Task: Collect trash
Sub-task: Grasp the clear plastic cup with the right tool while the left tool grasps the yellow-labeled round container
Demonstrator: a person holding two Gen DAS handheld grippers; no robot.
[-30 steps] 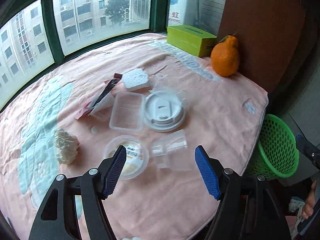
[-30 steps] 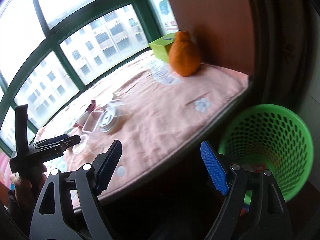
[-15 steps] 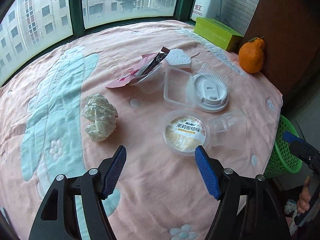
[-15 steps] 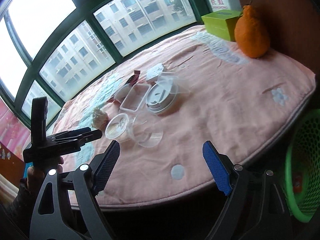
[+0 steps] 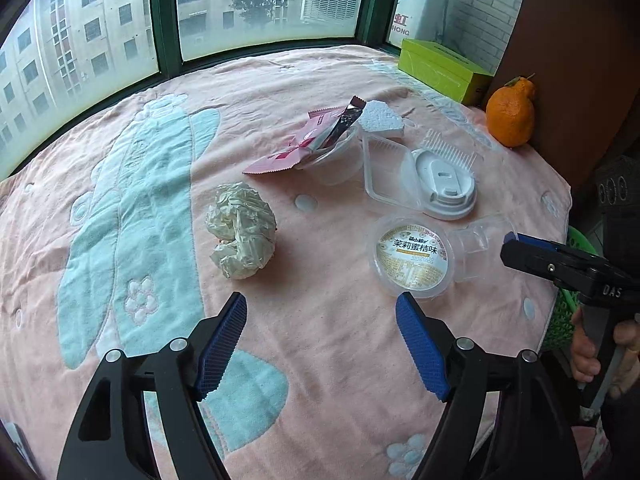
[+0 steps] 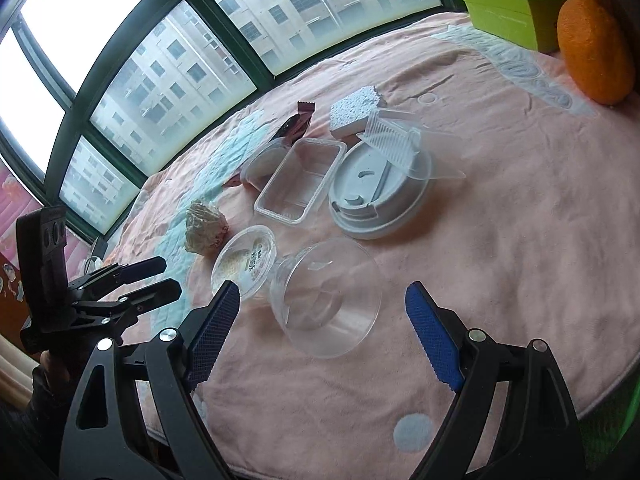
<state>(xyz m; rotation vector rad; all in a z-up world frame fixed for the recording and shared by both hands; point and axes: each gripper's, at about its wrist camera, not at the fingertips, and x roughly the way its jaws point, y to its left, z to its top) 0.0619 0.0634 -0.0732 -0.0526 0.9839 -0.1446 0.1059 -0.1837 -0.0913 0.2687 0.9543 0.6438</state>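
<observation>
Trash lies on a pink cloth-covered table [image 5: 360, 360]: a crumpled paper ball [image 5: 242, 232] [image 6: 205, 229], a round labelled lid [image 5: 413, 254] [image 6: 244, 258], a clear plastic cup on its side [image 6: 326, 302] [image 5: 482, 246], a white cup lid [image 5: 446, 184] [image 6: 378, 194], a clear tray [image 6: 300, 180], a pink wrapper [image 5: 294, 148] and a foam block [image 5: 380, 118]. My left gripper [image 5: 322, 346] is open and empty, above the cloth in front of the paper ball and lid. My right gripper [image 6: 322, 330] is open, its fingers either side of the clear cup.
A green basket [image 5: 562, 312] stands beside the table's right edge. An orange fruit [image 5: 511, 114] [image 6: 592, 46] and a green box [image 5: 440, 68] [image 6: 508, 10] sit at the back right by a brown wall. Windows run along the far side.
Both grippers moved in over the table. The right gripper swung from the basket side to the clear cup. The left view shifted left toward the paper ball. Both stayed open.
</observation>
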